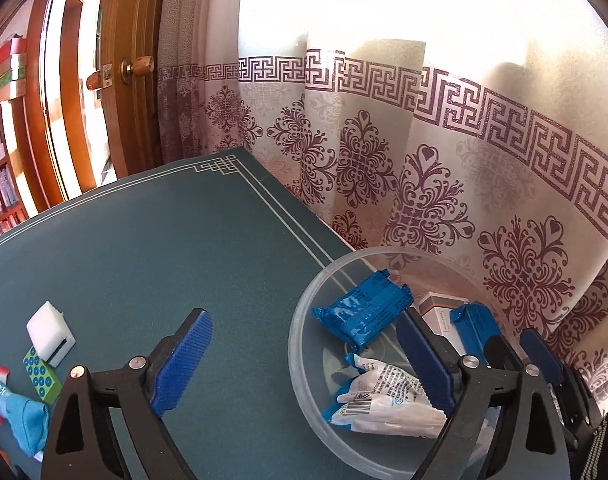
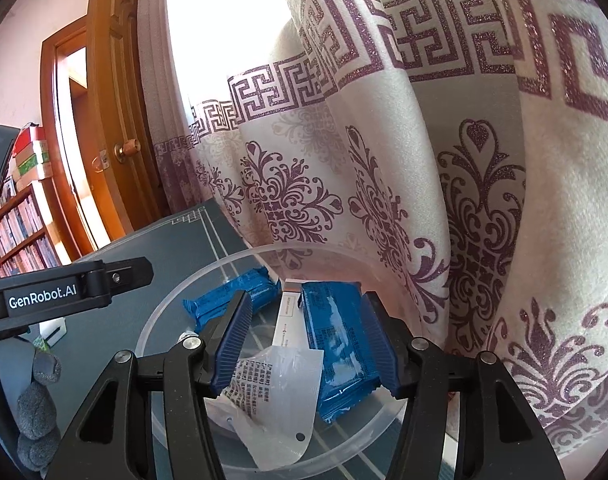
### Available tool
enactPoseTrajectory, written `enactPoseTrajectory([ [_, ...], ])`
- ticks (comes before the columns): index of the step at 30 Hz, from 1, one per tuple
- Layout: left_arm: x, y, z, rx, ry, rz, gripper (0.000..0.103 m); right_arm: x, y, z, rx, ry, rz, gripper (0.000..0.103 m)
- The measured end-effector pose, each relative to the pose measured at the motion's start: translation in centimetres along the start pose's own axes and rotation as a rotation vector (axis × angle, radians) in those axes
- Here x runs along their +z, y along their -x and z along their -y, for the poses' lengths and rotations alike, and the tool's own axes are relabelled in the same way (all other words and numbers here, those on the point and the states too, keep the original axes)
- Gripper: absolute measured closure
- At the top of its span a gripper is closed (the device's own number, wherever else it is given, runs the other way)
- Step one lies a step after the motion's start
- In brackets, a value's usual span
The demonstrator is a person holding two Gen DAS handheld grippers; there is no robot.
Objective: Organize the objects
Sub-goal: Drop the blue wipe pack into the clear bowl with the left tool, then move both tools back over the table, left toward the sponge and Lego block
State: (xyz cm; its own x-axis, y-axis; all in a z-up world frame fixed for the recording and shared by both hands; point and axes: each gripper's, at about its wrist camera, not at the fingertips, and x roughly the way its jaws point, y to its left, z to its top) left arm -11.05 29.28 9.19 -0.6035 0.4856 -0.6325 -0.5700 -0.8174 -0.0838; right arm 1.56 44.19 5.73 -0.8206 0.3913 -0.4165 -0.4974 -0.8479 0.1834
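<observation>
Over the clear bowl (image 2: 163, 308), the left gripper (image 1: 304, 364) gapes empty; the right gripper (image 2: 304, 344) straddles a blue packet (image 2: 340, 344), unclamped.

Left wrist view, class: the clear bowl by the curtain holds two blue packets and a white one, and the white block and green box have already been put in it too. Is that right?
Not quite. In the left wrist view the white block and green box still lie on the table, outside the bowl. The blue packets and white packet are in it.
</observation>
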Motion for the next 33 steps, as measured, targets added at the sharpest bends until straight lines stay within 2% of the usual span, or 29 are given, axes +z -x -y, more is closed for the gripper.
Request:
enactPoseTrajectory([
  [11, -1.8, 2.6, -2.1, 0.133, -0.004, 0.027, 0.005, 0.0, 0.9, -1.4, 0.006, 0.053, 0.047, 0.043],
  [22, -3.9, 6.1, -5.2, 0.205, 0.045, 0.048, 0.0, -0.3, 2.0, -3.0, -0.028, 0.132, 0.096, 0.041],
  [26, -5.0, 7.0, -6.7, 0.237, 0.066, 0.04, 0.0, -0.4, 2.0, -3.4, -0.034, 0.145, 0.098, 0.037],
  [33, -7.1, 8.1, -9.9, 0.275, 0.133, 0.015, 0.0, -0.5, 1.9, -4.1, -0.053, 0.18, 0.098, 0.037],
])
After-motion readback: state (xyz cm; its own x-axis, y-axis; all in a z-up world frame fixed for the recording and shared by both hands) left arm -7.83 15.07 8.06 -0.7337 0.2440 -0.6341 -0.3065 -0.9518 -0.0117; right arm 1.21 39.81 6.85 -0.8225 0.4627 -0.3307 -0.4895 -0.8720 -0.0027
